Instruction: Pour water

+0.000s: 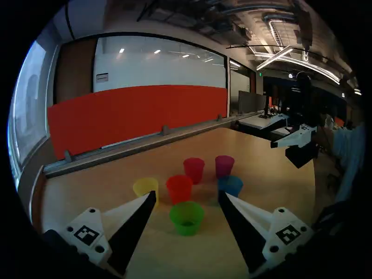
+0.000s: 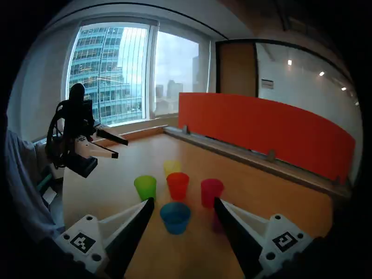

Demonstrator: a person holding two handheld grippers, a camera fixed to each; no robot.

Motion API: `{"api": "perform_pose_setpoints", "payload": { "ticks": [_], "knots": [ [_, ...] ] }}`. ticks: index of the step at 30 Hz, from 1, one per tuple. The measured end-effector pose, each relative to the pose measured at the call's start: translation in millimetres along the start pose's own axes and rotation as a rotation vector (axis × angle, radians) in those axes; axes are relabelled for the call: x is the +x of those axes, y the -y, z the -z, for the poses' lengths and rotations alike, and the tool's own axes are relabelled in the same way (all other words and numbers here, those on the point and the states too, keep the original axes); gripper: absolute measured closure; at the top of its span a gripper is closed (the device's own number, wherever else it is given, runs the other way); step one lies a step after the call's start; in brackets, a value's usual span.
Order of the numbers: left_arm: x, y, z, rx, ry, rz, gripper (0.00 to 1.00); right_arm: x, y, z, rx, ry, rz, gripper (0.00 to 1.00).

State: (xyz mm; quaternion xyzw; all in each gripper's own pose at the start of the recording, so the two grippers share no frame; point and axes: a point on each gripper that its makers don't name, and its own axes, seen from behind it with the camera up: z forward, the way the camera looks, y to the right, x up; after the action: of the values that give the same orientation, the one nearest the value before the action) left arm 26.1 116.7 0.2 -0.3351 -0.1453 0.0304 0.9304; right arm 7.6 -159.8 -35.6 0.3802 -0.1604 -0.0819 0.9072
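Note:
Six plastic cups stand grouped on the wooden table point(image 1: 269, 162): yellow point(image 1: 145, 187), red point(image 1: 179, 188), crimson point(image 1: 194, 169), magenta point(image 1: 224, 166), blue point(image 1: 230, 186) and green point(image 1: 187, 217). My left gripper point(image 1: 186, 197) hovers open just before the green cup, holding nothing. In the right gripper view the blue cup point(image 2: 175, 217) is nearest, with green point(image 2: 145, 187), yellow point(image 2: 172, 166), red point(image 2: 178, 185) and crimson point(image 2: 211, 192) beyond it; the magenta cup point(image 2: 217, 224) is half hidden by a finger. My right gripper point(image 2: 182, 201) stands open and unloaded above the blue cup.
A red partition point(image 1: 139, 114) on a metal rail point(image 1: 153, 139) borders the table's far side. Large windows point(image 2: 111, 74) lie beyond the table's end. In the right gripper view the left gripper point(image 2: 122, 149) hangs over the table's left part, beside a person's sleeve point(image 2: 18, 186).

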Motion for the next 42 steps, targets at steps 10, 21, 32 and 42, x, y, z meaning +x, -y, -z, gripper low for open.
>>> {"api": "perform_pose_setpoints", "payload": {
  "ticks": [10,21,32,42],
  "knots": [
    [-29.5,-1.0,-13.4,-0.013,0.064,-0.004,0.0,-27.5,0.1,-18.7,0.016,0.048,0.006,0.01],
    [-58.1,-4.5,-25.1,-0.032,0.138,-0.017,0.0,-55.0,2.9,-39.1,0.035,0.101,0.02,0.01],
    [-86.2,-9.3,-32.9,-0.062,0.219,-0.04,0.0,-79.3,5.1,-58.8,0.048,0.154,0.03,0.01],
    [-103.4,-6.2,-44.2,-0.071,0.28,-0.044,0.0,-97.3,5.0,-75.4,0.054,0.2,0.037,0.01]
  ]
}}
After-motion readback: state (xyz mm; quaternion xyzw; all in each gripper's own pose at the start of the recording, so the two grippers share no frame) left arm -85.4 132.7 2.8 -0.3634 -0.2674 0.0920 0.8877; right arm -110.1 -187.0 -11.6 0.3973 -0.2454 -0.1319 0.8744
